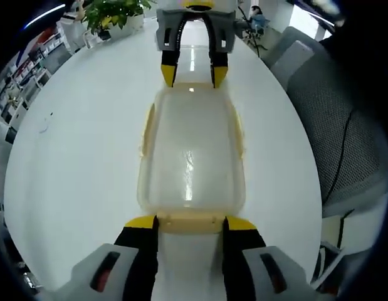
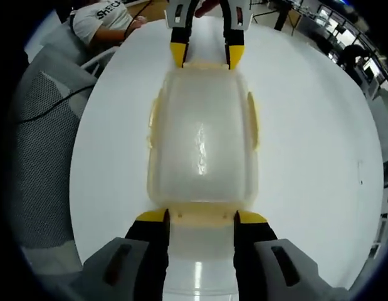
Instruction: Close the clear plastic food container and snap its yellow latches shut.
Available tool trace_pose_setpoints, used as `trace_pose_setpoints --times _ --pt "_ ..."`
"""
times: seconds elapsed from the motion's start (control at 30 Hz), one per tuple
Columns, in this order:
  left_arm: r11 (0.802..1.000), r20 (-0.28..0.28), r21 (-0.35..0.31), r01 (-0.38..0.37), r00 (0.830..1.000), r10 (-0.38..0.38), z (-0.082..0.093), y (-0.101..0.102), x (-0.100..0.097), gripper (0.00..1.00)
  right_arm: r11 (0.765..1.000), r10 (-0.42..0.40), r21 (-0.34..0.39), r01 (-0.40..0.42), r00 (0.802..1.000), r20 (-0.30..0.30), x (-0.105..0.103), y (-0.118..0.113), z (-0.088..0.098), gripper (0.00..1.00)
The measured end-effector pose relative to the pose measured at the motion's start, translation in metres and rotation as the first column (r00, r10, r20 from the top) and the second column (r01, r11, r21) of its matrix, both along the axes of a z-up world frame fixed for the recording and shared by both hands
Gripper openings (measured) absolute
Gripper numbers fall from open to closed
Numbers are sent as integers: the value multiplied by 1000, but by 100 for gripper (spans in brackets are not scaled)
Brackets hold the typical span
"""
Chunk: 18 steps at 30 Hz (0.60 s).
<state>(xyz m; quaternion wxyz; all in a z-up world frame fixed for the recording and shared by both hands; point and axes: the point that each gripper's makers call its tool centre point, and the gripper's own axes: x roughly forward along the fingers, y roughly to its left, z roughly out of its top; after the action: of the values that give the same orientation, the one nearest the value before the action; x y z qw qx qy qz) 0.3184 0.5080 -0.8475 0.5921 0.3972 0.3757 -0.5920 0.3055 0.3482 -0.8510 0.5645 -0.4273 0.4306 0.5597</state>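
Two grippers: one at each short end of the container, facing each other across it.
Container (image 1: 192, 164): clear plastic, rectangular with rounded corners, lying flat near the middle of the white counter (image 1: 87, 169); its lid is down on top of it, and ceiling light glints off the lid.
Latches: pale yellow tabs; in the left gripper view one long-side latch (image 1: 145, 130) sits on the left edge and another (image 1: 239, 135) on the right edge, both lying close against the container wall. Whether they are snapped home cannot be told.
Near end latch (image 1: 189, 222): a yellow strip along the short end, sitting between the left gripper's jaw tips.
Left gripper (image 1: 191, 223): black jaws with yellow tips, spread about as wide as the end latch, one tip at each side of it; contact with the latch cannot be told.
Right gripper (image 2: 201, 217): same black and yellow jaws, spread to a similar width, tips at either side of the yellow strip (image 2: 203, 215) on its own end of the container; grip on it cannot be told.
Cross views: the right gripper stands at the far end of the container in the left gripper view, and the left gripper at the far end in the right gripper view.
Surroundings: a grey mesh chair (image 1: 344, 125) just beside the counter, a green potted plant (image 1: 112, 14) at the counter's far edge, and a seated person in a white shirt (image 2: 103, 19) beyond the counter in the right gripper view.
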Motion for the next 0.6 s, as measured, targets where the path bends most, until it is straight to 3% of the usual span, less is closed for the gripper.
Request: trace_pose_setpoints --times 0.13,0.23,0.37,0.6 --pt "1000 -8 2 -21 1000 21 0 5 -1 33 998 -1 68 3 1000 -27 2 2 5 37" --pt "999 16 7 -34 999 34 5 5 1 33 998 6 56 -6 1000 -11 0 5 12 36" --pt "998 -25 -27 -65 998 64 14 -2 -7 34 999 25 26 -25 1000 -7 0 -3 13 36" --pt "998 -16 -40 -47 999 46 32 -5 -5 33 999 8 32 -7 1000 -5 -1 -7 23 36"
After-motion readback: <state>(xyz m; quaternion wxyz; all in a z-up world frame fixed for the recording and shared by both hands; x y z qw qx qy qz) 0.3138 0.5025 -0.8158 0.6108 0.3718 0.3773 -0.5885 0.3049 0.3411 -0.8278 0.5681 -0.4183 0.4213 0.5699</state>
